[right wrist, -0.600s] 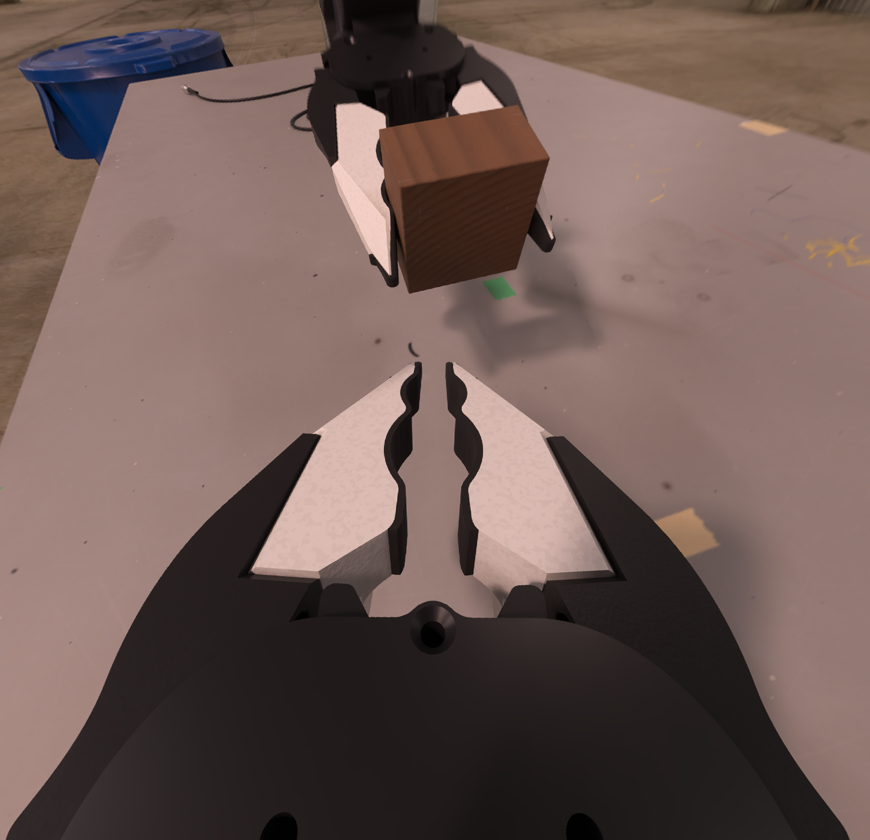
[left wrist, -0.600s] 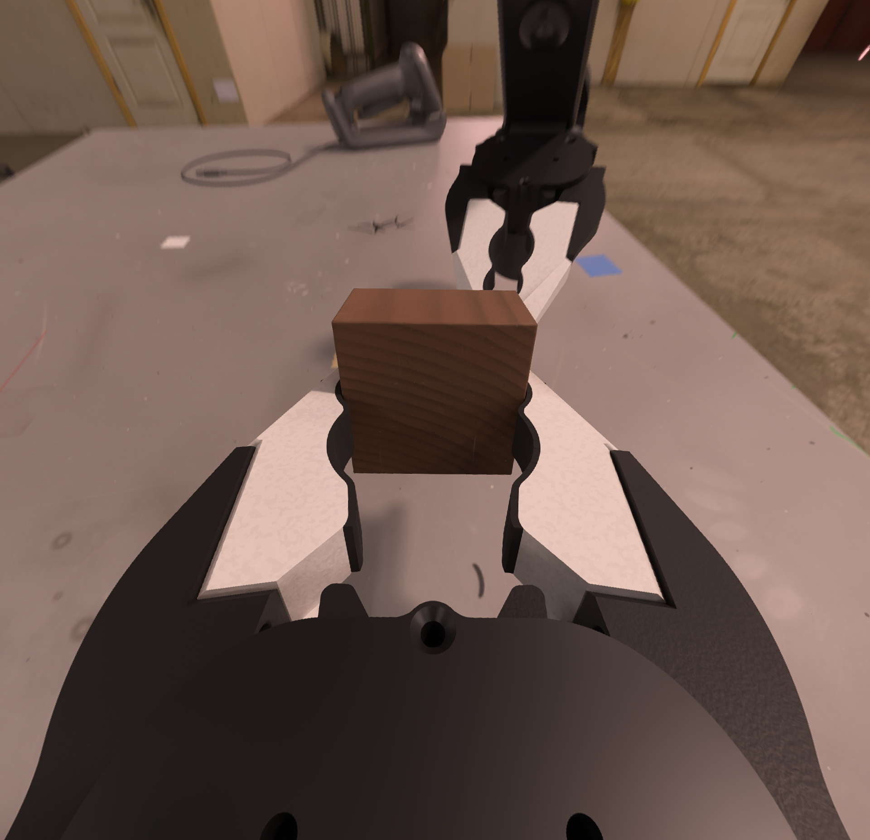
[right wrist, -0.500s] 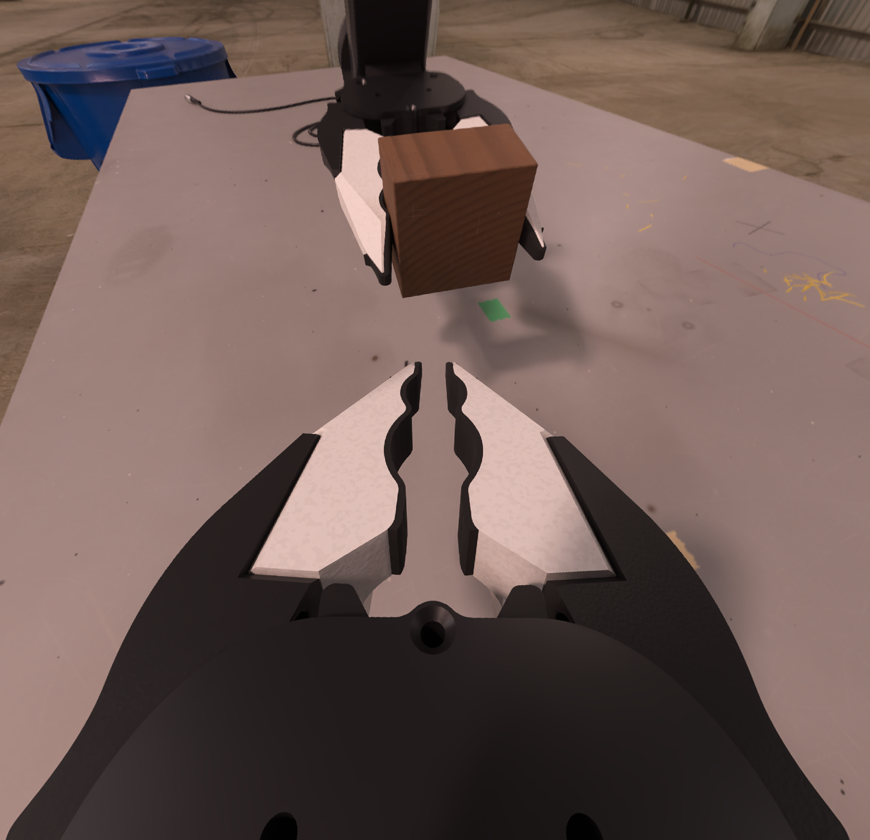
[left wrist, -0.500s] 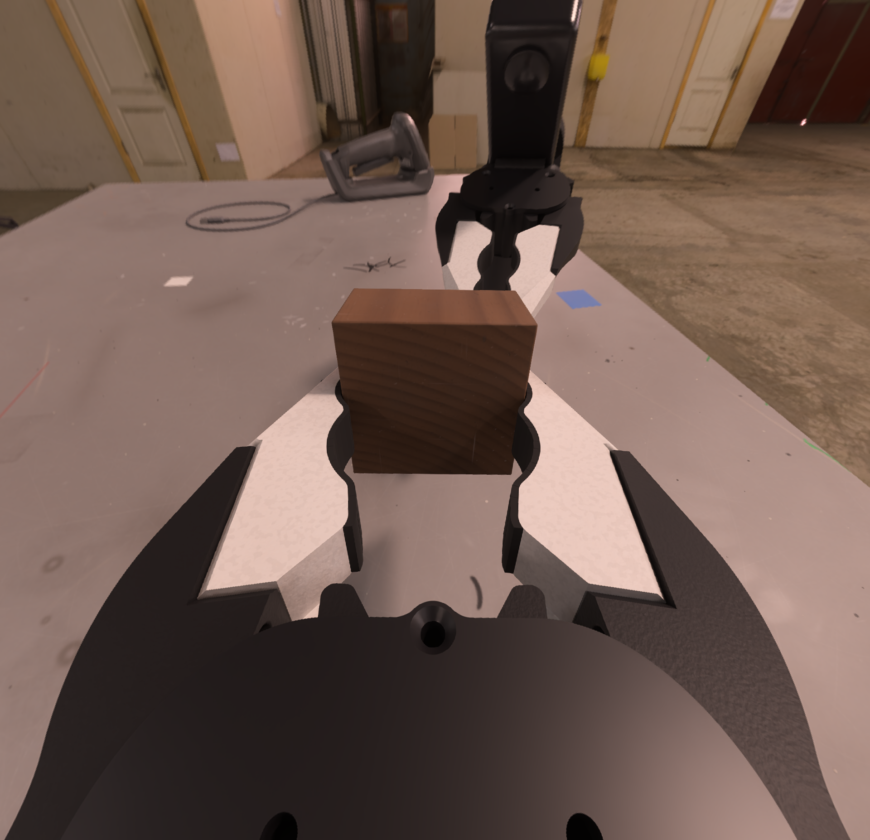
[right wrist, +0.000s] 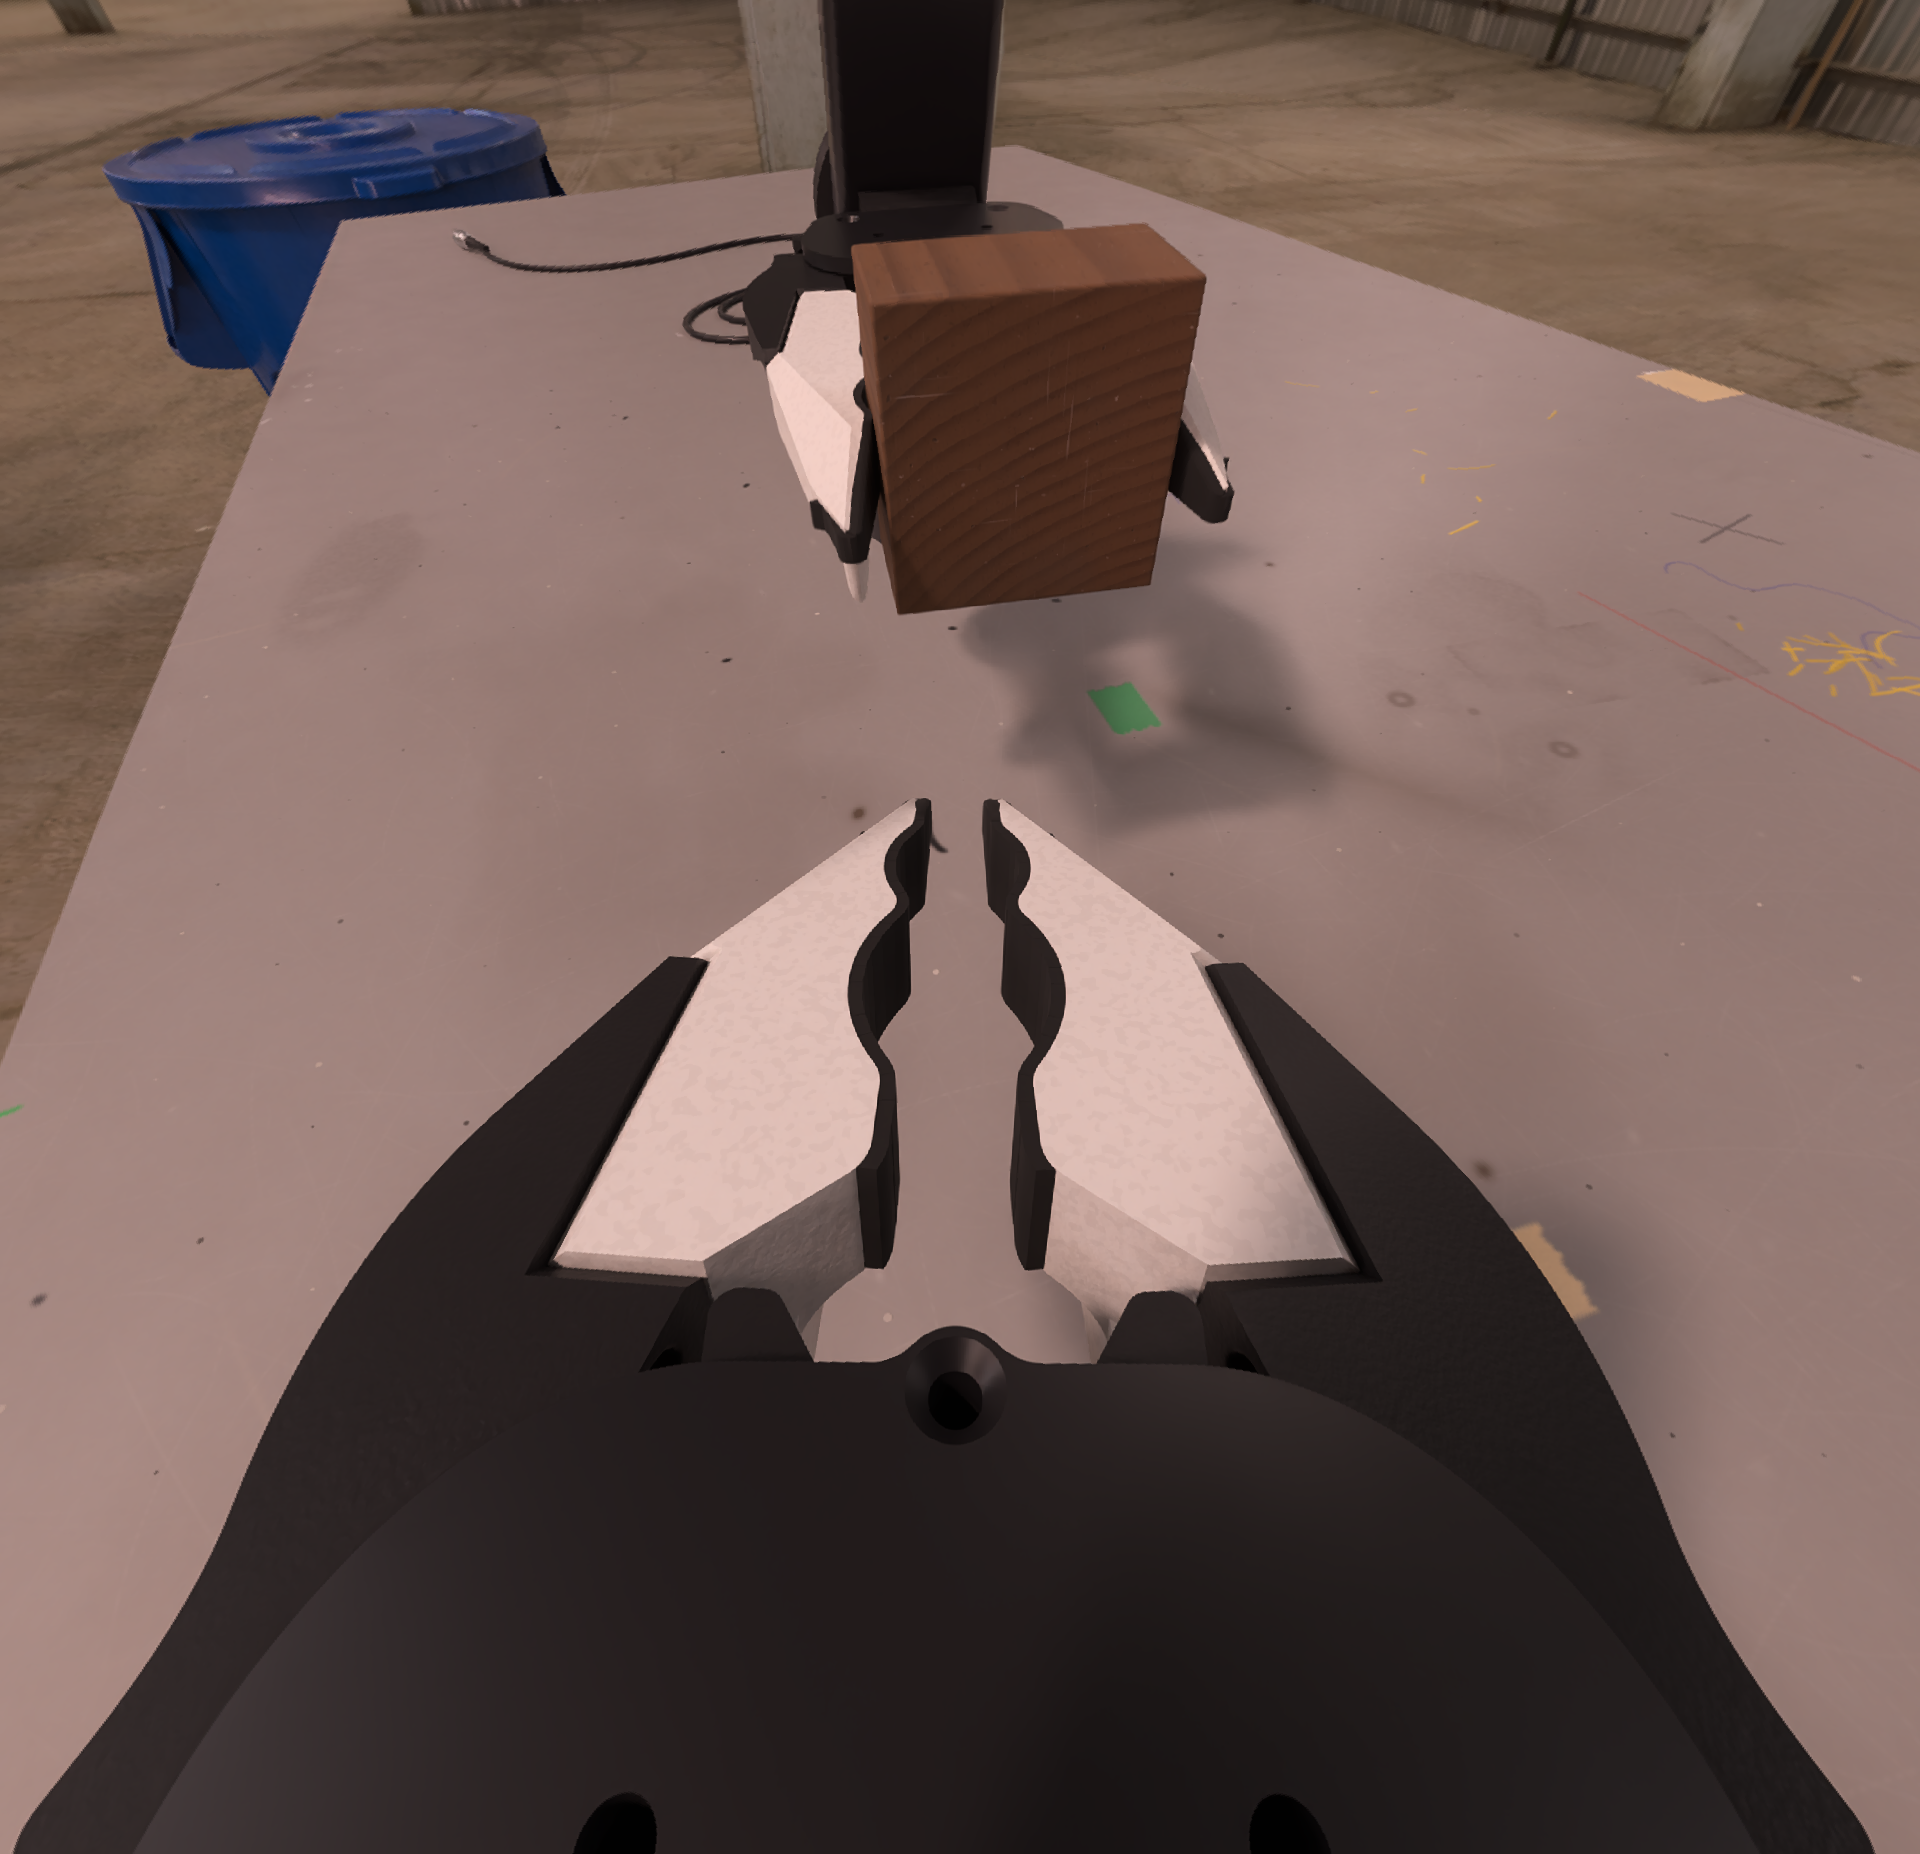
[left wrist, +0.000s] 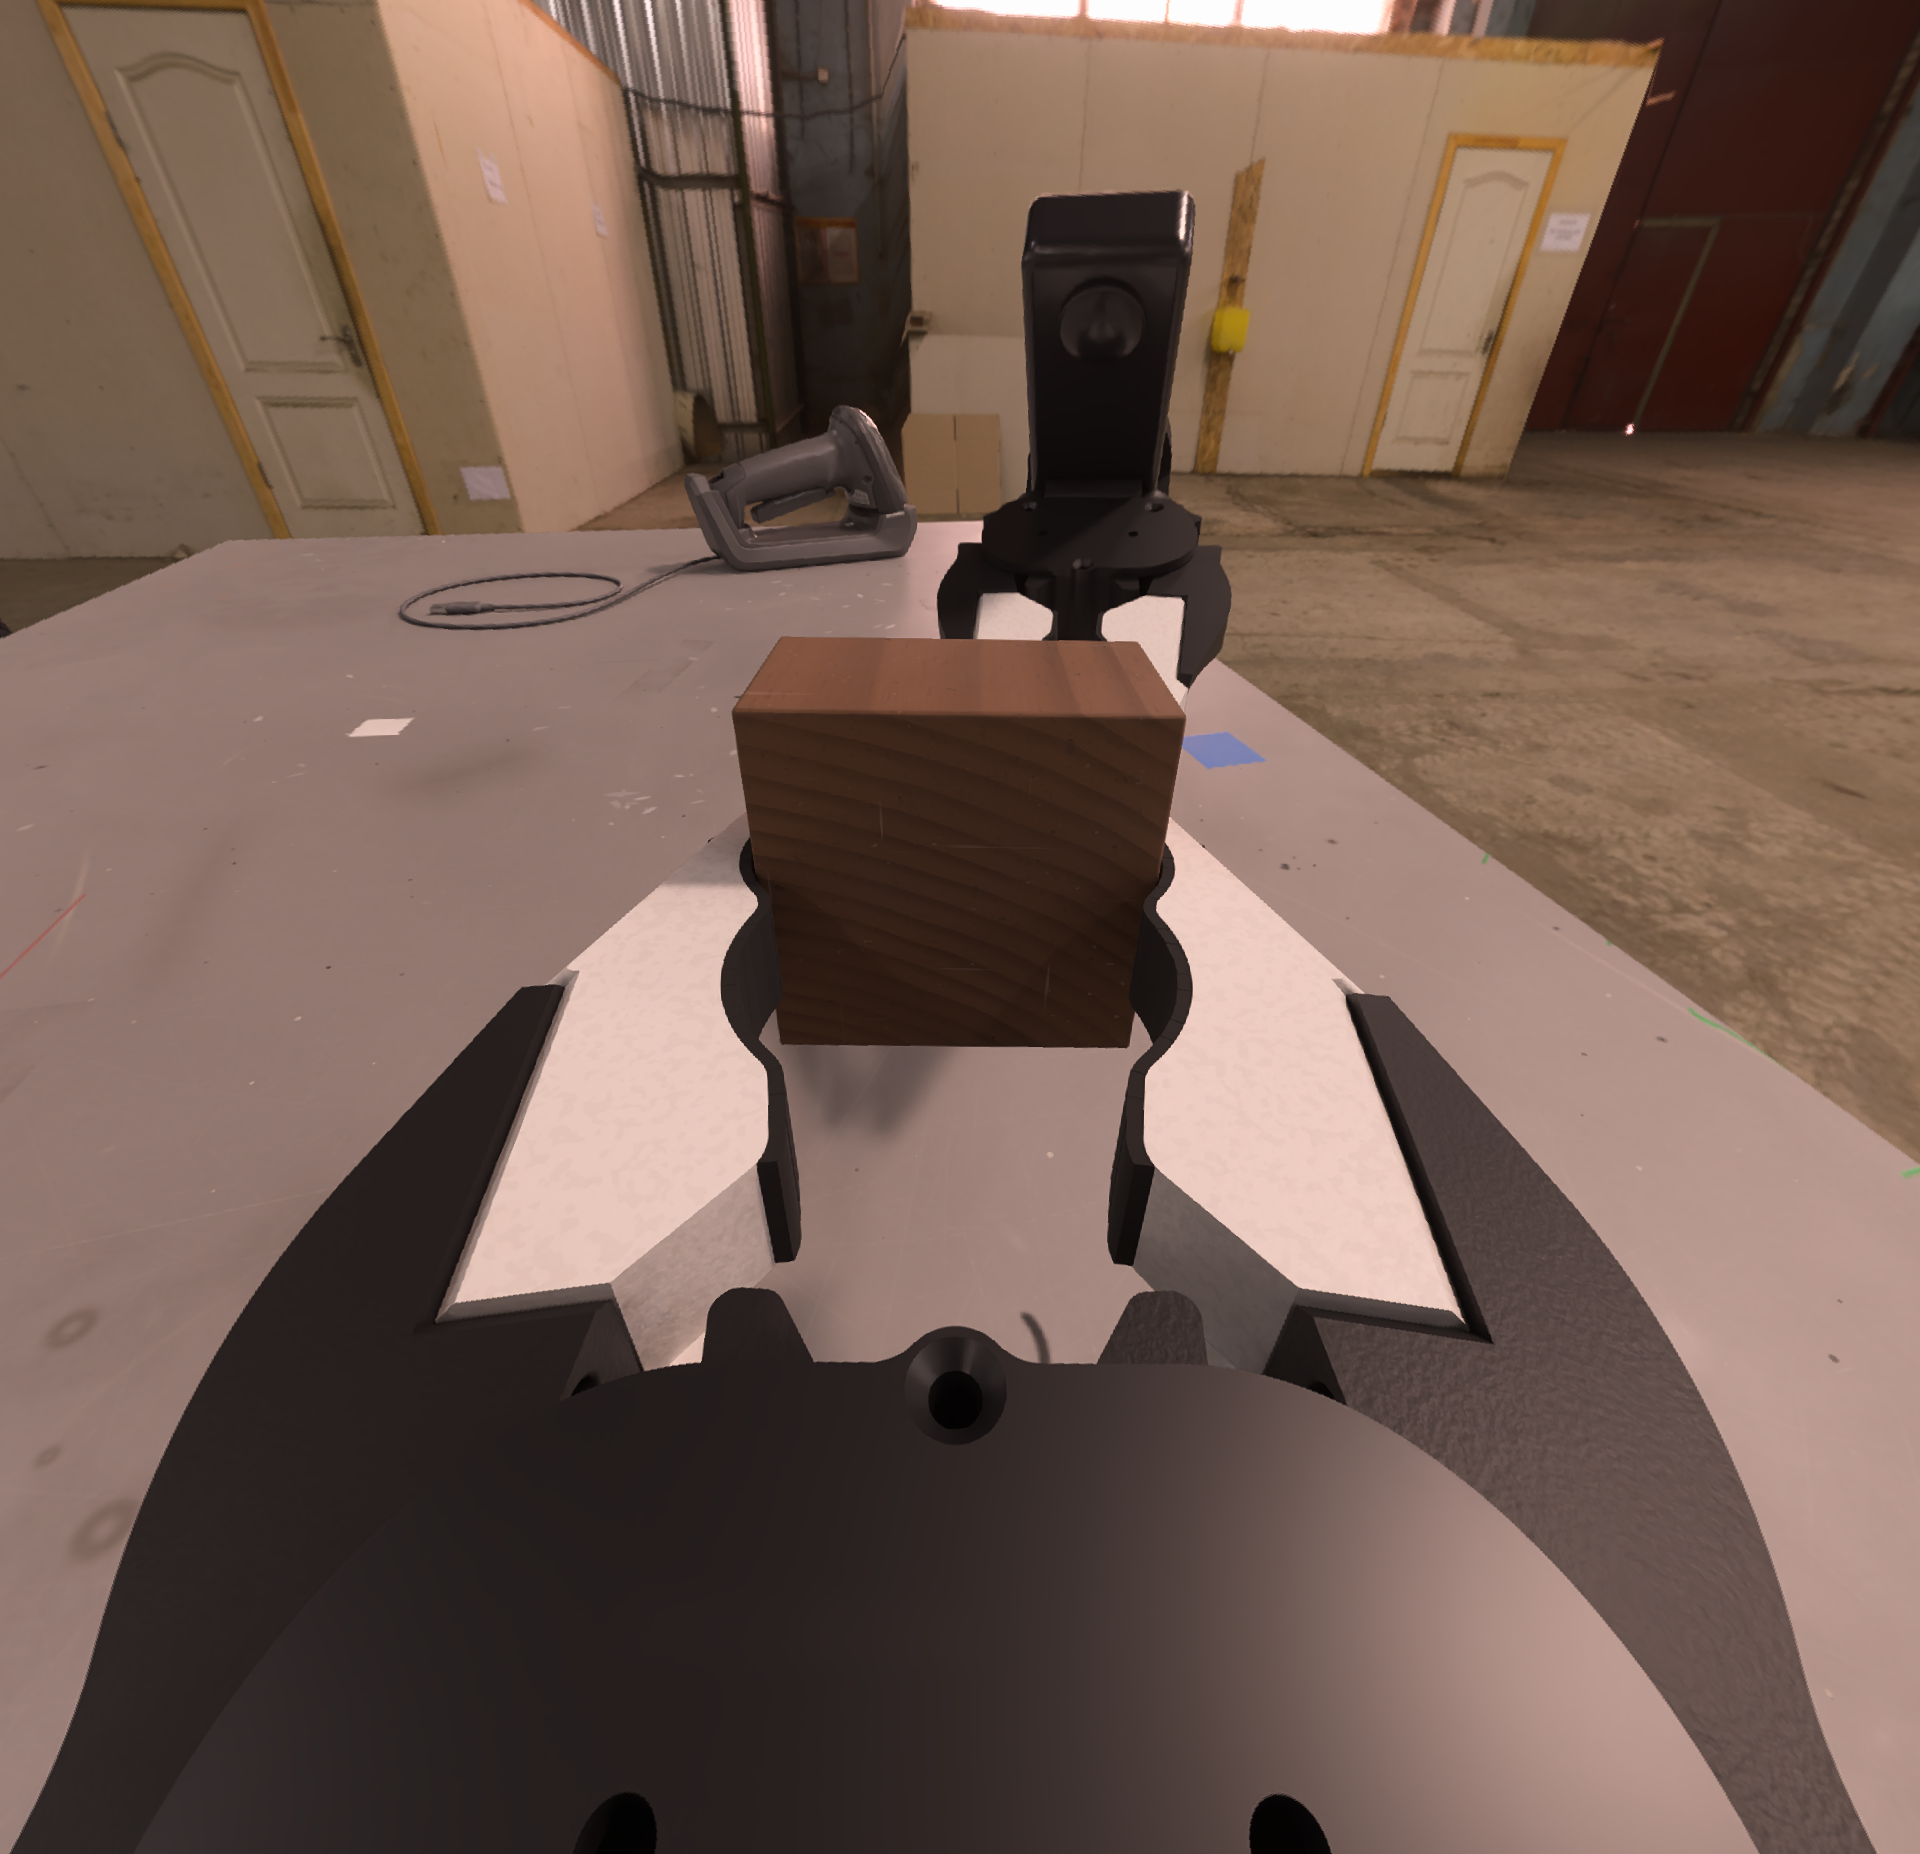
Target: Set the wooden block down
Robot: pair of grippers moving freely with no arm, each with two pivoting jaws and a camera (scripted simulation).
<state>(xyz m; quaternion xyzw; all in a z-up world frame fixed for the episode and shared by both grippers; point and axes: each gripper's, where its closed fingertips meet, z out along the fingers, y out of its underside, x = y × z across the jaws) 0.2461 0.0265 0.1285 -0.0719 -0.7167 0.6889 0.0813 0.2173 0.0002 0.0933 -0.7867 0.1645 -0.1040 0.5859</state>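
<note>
The wooden block (left wrist: pixel 956 869) is a brown cuboid with visible grain. My left gripper (left wrist: pixel 956 848) is shut on the wooden block, one finger on each side. In the right wrist view the block (right wrist: pixel 1029 422) hangs above the grey table (right wrist: pixel 520 765) in the left gripper (right wrist: pixel 1034 537), and its shadow falls on the table below. My right gripper (right wrist: pixel 956 817) is shut and empty, low over the table, pointing at the block. It also shows in the left wrist view (left wrist: pixel 1081 625), just beyond the block.
A grey handheld scanner (left wrist: pixel 800 516) with a coiled cable (left wrist: pixel 509 599) lies at the far table end. A green tape patch (right wrist: pixel 1122 708) lies under the block's shadow. A blue patch (left wrist: pixel 1224 750) lies near the table's right edge. A blue bin (right wrist: pixel 312 225) stands on the floor.
Both views have tilted up and show more of the room. The two grippers have drawn a little apart. The block stays held in the left gripper, and the green patch now shows clear below it.
</note>
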